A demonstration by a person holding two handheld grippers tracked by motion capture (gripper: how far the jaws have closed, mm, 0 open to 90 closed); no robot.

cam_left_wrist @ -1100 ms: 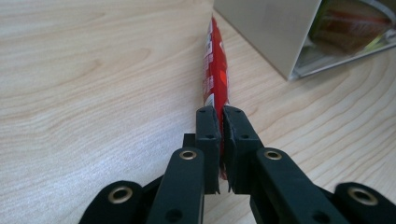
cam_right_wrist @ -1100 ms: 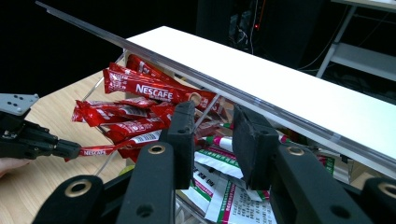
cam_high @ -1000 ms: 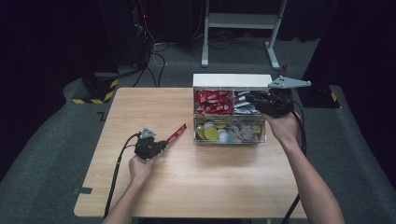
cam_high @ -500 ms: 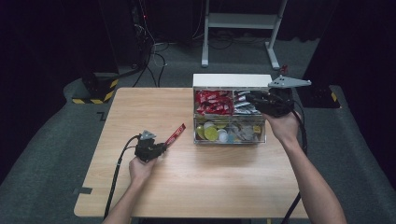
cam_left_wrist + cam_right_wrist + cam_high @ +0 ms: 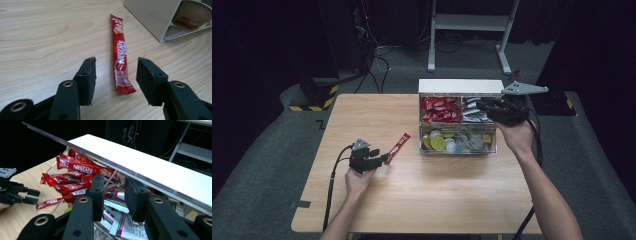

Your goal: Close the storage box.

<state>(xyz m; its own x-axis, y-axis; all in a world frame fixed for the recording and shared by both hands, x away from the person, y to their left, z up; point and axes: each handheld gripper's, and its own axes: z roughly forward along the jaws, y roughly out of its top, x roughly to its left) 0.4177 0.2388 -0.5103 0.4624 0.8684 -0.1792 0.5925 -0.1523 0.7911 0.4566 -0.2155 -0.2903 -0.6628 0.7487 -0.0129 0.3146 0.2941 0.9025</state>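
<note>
- Left claw [image 5: 116, 72]: jaws just opened, nothing gripped; red Nescafe stick [image 5: 120, 56] lies flat on desk [image 5: 42, 37] btw. them, free.
- Right claw [image 5: 113, 192]: narrow gap, jaws over clear box [image 5: 458, 148]; grip: cannot tell.

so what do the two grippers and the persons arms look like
Both are black handheld tools. The left gripper has two thick rectangular black jaws with brass-coloured rivets at the joints, a small grey plate on top and a black cable trailing toward the table edge. The right gripper carries a larger grey three-cornered plate and a black cable hanging beside the forearm. Both forearms are bare, with no sleeves in view.
</note>
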